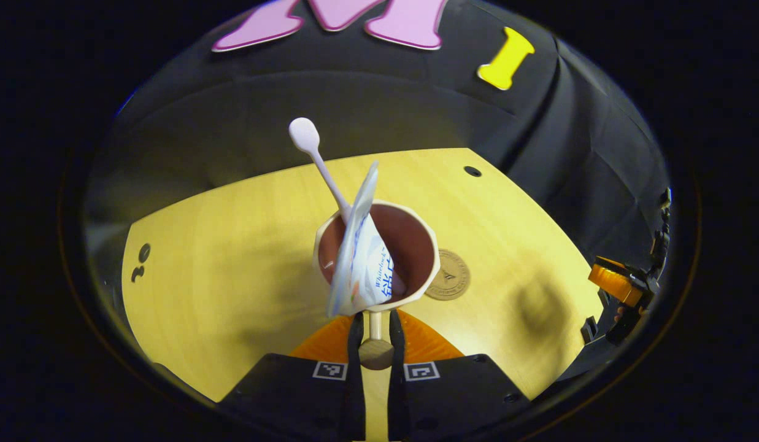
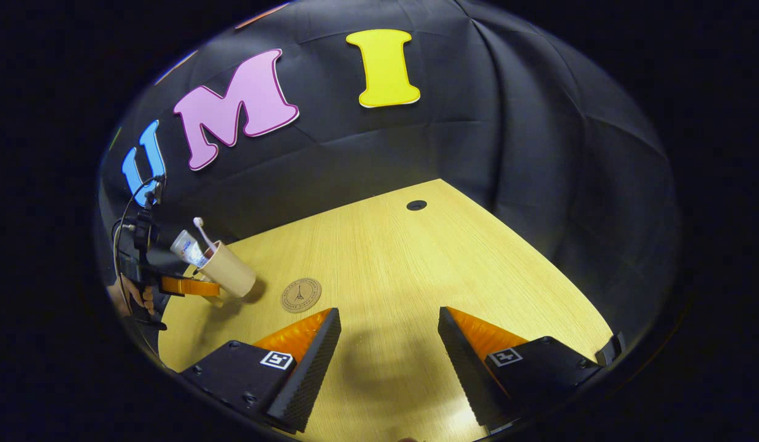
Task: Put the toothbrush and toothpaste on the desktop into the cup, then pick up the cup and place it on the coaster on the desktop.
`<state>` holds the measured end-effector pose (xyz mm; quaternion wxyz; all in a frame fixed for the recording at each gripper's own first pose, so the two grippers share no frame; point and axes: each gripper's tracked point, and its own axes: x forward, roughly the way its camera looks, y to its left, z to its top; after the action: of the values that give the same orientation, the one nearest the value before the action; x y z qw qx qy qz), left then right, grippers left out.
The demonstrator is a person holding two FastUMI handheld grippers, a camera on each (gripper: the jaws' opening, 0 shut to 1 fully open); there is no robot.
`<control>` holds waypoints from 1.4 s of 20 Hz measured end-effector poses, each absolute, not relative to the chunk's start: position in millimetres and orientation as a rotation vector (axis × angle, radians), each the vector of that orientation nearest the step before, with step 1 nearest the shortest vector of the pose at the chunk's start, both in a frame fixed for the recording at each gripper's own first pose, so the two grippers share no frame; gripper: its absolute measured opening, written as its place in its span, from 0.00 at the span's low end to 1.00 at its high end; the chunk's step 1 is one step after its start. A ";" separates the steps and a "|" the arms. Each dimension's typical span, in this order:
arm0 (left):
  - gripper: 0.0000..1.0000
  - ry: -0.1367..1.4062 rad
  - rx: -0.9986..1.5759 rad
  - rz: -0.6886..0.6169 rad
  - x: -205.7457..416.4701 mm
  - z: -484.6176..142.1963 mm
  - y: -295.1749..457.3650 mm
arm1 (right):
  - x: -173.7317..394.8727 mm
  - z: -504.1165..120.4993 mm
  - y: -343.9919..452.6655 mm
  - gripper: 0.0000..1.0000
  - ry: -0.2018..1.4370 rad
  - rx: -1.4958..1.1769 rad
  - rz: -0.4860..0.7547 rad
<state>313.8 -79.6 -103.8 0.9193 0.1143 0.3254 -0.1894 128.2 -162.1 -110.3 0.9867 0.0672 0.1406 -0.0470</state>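
Cup (image 1: 410, 245), round, smooth, handle pinched by left hand-held gripper (image 1: 375, 334).

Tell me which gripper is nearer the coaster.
Left. The left gripper holds the cup by its handle right beside the coaster; the right gripper hangs open, farther back.

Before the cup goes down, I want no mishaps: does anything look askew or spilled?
Nothing spilled. The cup is tilted, lifted by its handle in the left gripper, beside the coaster and not on it. The toothbrush and toothpaste lean inside.
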 end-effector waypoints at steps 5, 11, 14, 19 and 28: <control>0.19 0.712 0.302 -0.461 326.4 -123.6 -136.0 | 114.9 -122.9 -161.7 0.98 0.298 0.163 -0.104; 0.19 0.744 0.416 -0.481 330.9 -136.4 -157.6 | 112.4 -127.0 -173.5 0.98 0.304 0.190 -0.126; 0.19 0.752 0.425 -0.485 327.3 -141.9 -164.9 | 114.3 -124.9 -178.8 0.98 0.293 0.208 -0.134; 0.21 0.784 0.443 -0.476 327.7 -146.6 -166.5 | 115.6 -128.2 -176.2 0.98 0.299 0.221 -0.123; 1.00 0.655 0.345 -0.424 297.2 -98.1 -142.2 | 108.8 -120.1 -162.2 0.98 0.282 0.213 -0.105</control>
<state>297.2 -142.2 -98.1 0.9104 0.1674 0.3177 -0.2054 108.8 -162.2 -120.1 0.9830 0.1060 0.1404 -0.0524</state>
